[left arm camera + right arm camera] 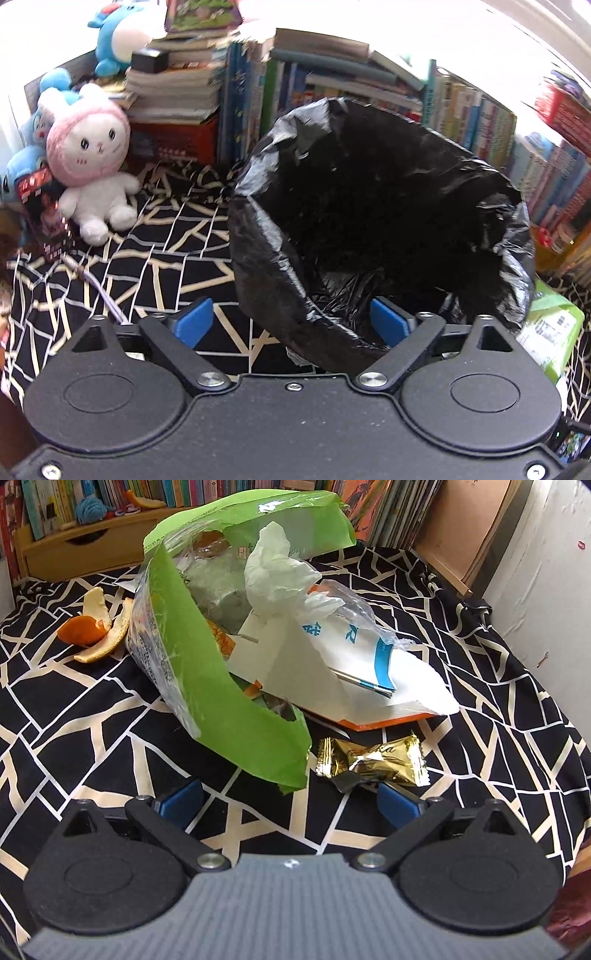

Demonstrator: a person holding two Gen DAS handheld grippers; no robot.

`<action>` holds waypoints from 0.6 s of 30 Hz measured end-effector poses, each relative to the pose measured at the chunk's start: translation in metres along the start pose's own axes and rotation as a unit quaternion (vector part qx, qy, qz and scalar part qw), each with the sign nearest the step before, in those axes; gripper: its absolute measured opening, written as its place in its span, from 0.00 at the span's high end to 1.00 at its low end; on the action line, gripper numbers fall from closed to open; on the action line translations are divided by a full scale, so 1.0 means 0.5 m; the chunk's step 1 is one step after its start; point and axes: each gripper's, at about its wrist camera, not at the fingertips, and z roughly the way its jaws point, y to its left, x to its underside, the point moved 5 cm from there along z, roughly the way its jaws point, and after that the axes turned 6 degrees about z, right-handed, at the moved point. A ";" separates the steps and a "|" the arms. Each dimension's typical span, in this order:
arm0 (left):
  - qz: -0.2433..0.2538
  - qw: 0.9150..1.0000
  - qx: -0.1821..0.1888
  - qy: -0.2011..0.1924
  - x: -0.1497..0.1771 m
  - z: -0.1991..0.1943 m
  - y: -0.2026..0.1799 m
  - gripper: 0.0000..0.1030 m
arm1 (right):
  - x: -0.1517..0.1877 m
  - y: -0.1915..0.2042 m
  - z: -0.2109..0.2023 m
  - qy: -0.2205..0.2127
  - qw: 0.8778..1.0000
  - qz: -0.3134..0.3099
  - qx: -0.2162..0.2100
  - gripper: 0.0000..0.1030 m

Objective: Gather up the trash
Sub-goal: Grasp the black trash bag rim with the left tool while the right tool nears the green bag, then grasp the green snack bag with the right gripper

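- Left two-finger gripper with blue pads (293, 322): jaws spread wide, holding nothing, hovering over the black cloth with cream-white crack-like lines (147, 266)
- Round bin lined with a crinkled black plastic bag (373, 229): standing on that cloth just ahead of the left gripper, mouth open and tilted toward the camera, near rim sitting between the two pads; right pad seen against the dark inside, contact impossible to tell
- Green-and-white plastic package (550, 325): lying just right of the bin, partly hidden by it
- Pink-hooded white plush rabbit (92, 162): seated on the cloth well left of the bin, with blue plush toys (118, 33) behind and above, in front of stacked and upright books (332, 85)
- Right two-finger gripper with blue pads (291, 805): jaws likewise wide apart, empty, low over the same patterned cloth
- Torn green plastic bag (229, 686): lying open on the cloth straight ahead, its lower edge near the left pad
- Crumpled white tissue (277, 568) and flattened white carton with blue print and an orange edge (351, 672): spilling out of the green bag to the right
- Gold foil candy wrapper (373, 762): on the cloth just ahead of the right pad, below the carton
- Curled orange peel (96, 631): on the cloth left of the green bag, just beside it
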 end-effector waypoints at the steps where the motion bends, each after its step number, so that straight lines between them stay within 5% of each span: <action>1: -0.008 1.000 0.000 0.005 0.002 0.006 0.003 0.20 | 0.000 -0.001 0.002 -0.001 1.000 0.003 -0.003 0.00; 7: -0.025 0.999 -0.003 0.024 0.008 0.036 0.009 0.26 | 0.008 -0.030 0.017 0.008 0.997 0.059 -0.048 0.00; 13: -0.038 0.998 -0.003 0.041 0.007 0.058 0.005 0.34 | 0.006 -0.031 0.019 0.003 0.997 0.048 -0.057 0.00; 18: -0.052 0.997 0.007 0.062 0.006 0.081 0.000 0.53 | 0.011 -0.031 0.017 -0.006 0.997 0.045 -0.060 0.00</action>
